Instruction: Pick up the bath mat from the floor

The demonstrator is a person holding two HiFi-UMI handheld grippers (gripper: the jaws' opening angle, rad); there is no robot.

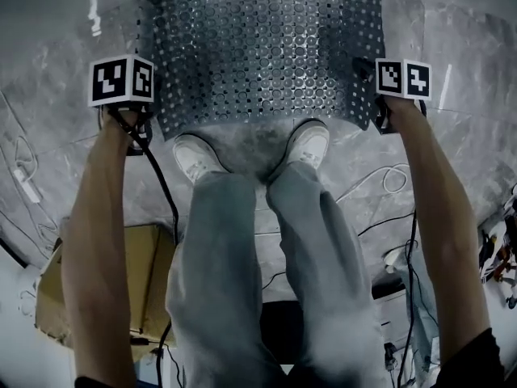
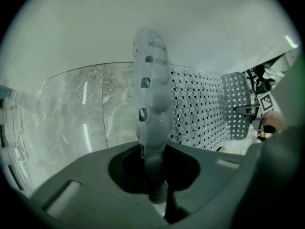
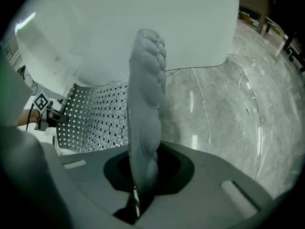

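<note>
The bath mat is a grey see-through sheet full of round holes, spread across the marble floor in front of my feet. My left gripper sits at its near left corner under its marker cube. My right gripper sits at the near right corner. In the left gripper view the mat's bumpy edge stands up between the jaws, and the left gripper is shut on it. In the right gripper view the right gripper is likewise shut on the mat's edge. Both corners are raised off the floor.
Two white shoes stand just behind the mat's near edge, with grey trouser legs below. A cardboard box lies at lower left. Cables trail over the marble floor. A white wall rises behind the mat.
</note>
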